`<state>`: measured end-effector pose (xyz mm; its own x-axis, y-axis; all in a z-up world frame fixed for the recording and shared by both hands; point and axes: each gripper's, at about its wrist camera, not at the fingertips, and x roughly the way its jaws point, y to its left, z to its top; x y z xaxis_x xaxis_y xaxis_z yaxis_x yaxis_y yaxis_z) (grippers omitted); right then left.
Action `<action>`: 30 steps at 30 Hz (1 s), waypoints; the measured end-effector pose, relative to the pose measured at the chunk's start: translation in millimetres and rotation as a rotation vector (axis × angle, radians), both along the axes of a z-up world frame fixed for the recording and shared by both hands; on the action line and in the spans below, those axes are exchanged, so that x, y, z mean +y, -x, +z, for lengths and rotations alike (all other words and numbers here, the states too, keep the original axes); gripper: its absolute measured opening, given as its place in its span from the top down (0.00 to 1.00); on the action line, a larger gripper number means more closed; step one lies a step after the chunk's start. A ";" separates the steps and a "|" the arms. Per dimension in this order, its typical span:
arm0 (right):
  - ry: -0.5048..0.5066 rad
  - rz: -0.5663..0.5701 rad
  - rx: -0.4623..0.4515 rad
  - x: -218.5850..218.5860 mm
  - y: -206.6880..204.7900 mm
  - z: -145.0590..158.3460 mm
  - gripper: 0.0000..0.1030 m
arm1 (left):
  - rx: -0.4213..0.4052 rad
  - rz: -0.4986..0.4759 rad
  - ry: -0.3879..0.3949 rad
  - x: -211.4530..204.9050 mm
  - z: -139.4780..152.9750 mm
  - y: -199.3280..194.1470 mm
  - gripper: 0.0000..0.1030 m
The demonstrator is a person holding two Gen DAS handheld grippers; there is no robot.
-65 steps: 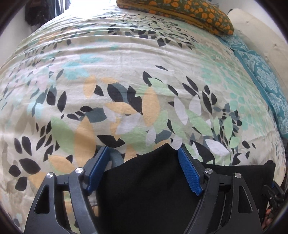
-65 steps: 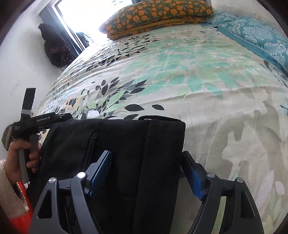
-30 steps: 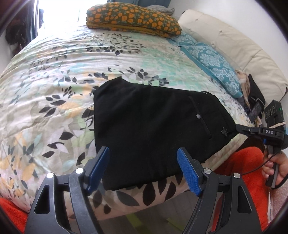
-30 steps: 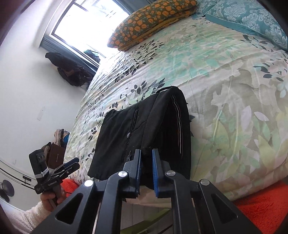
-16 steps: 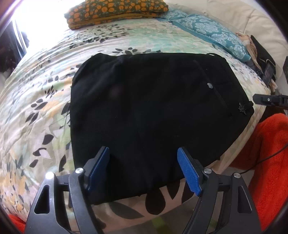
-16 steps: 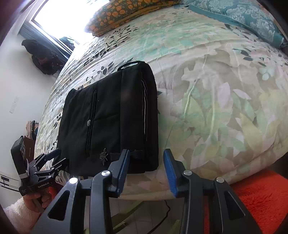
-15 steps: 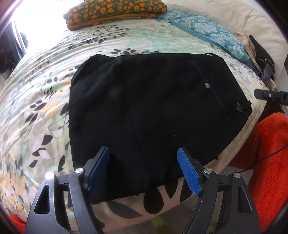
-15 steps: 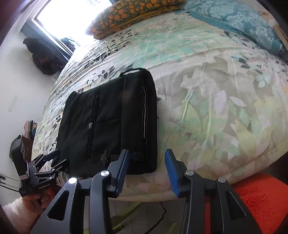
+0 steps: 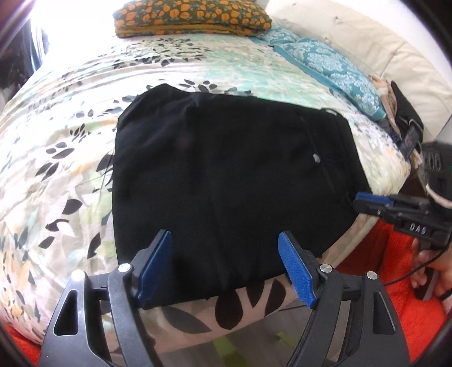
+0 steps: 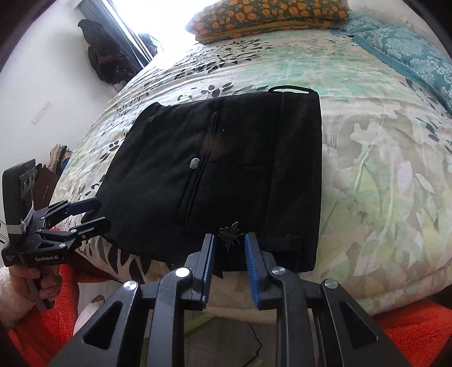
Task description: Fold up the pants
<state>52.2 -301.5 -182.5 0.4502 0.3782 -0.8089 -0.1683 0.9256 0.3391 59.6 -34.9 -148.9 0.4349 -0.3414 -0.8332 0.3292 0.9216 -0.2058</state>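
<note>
The black pants (image 9: 226,175) lie folded into a flat rectangle near the front edge of the bed; they also show in the right wrist view (image 10: 226,175), with the waistband and a pocket button on top. My left gripper (image 9: 226,262) is open and empty, its jaws wide over the near edge of the pants. It also shows in the right wrist view (image 10: 87,214). My right gripper (image 10: 228,248) is partly open and empty, just in front of the pants' near edge by a small metal emblem. It also shows in the left wrist view (image 9: 373,201).
The bed has a leaf-print cover (image 9: 56,146). An orange flowered pillow (image 9: 192,17) and a teal pillow (image 9: 330,67) lie at the far side. An orange rug (image 10: 409,336) covers the floor below. A dark bag (image 10: 101,56) hangs by the window.
Both grippers have drawn slightly closer to the pants' near edge. The right gripper's jaws have narrowed a little. The pants have not moved.
</note>
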 end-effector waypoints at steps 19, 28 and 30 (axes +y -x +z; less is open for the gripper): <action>0.116 -0.071 -0.089 -3.3 1.2 18.6 0.36 | -0.008 -0.025 -0.128 -19.7 -11.0 -2.2 0.23; 0.105 -0.089 -0.235 -4.5 -36.1 61.9 0.33 | -0.073 0.122 -0.069 1.6 24.0 -65.9 0.23; 0.117 -0.091 -0.202 -2.5 -46.6 47.2 0.32 | -0.030 0.129 -0.077 2.3 8.1 -70.9 0.23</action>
